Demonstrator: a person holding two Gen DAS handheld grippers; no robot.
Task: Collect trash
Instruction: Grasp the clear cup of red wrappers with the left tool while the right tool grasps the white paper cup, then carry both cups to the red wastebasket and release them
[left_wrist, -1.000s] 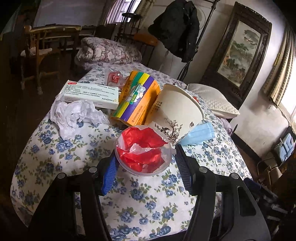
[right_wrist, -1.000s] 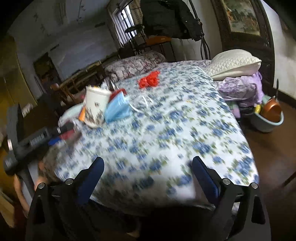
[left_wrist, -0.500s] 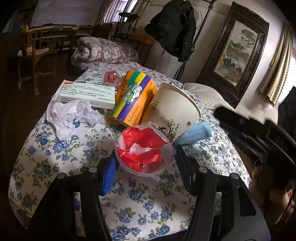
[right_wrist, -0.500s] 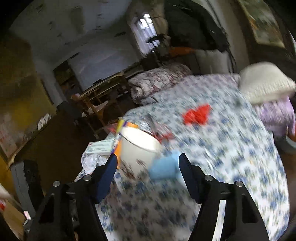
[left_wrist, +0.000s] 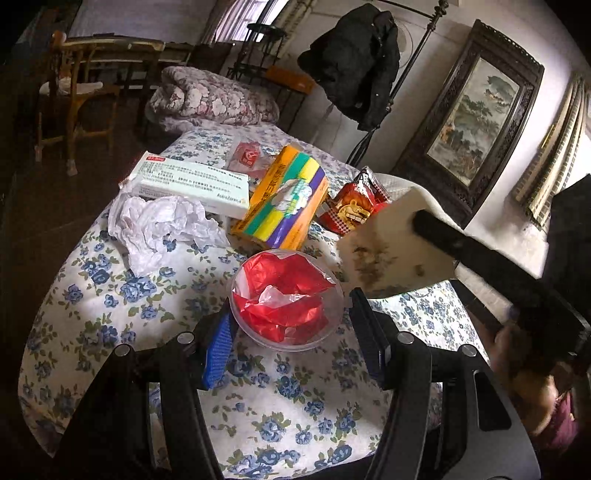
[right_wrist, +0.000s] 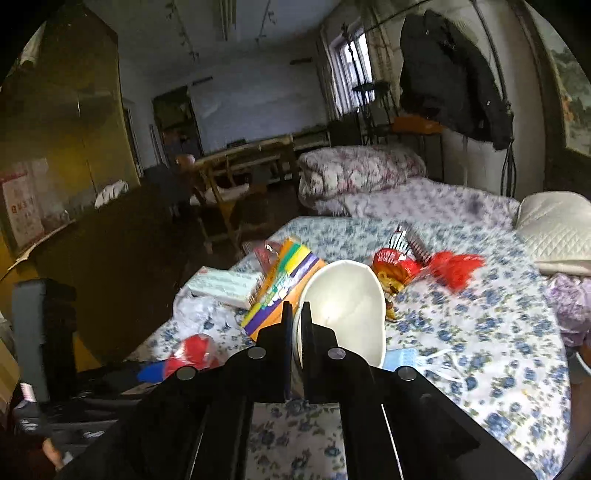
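Note:
My left gripper (left_wrist: 288, 343) is shut on a clear plastic cup (left_wrist: 286, 299) stuffed with red plastic film, held just above the flowered tablecloth (left_wrist: 110, 295). My right gripper (right_wrist: 295, 319) is shut on the wall of a white paper cup (right_wrist: 343, 306), one finger inside and one outside. In the left wrist view that paper cup (left_wrist: 384, 254) hangs tilted off the cloth, to the right of the clear cup, with the right gripper (left_wrist: 421, 221) reaching in from the right. A blue face mask (right_wrist: 402, 360) lies flat under the paper cup.
On the cloth lie crumpled white paper (left_wrist: 159, 229), a white medicine box (left_wrist: 192, 184), a striped tissue pack (left_wrist: 284, 199), a red snack bag (left_wrist: 354, 210) and a red plastic scrap (right_wrist: 458, 269). A pillow (right_wrist: 554, 229) and a folded quilt (left_wrist: 214, 99) sit beyond.
My right gripper swung in over the table, closed on the white paper cup's wall and lifted it off the cloth, uncovering the snack bag. The left gripper kept still with the clear cup.

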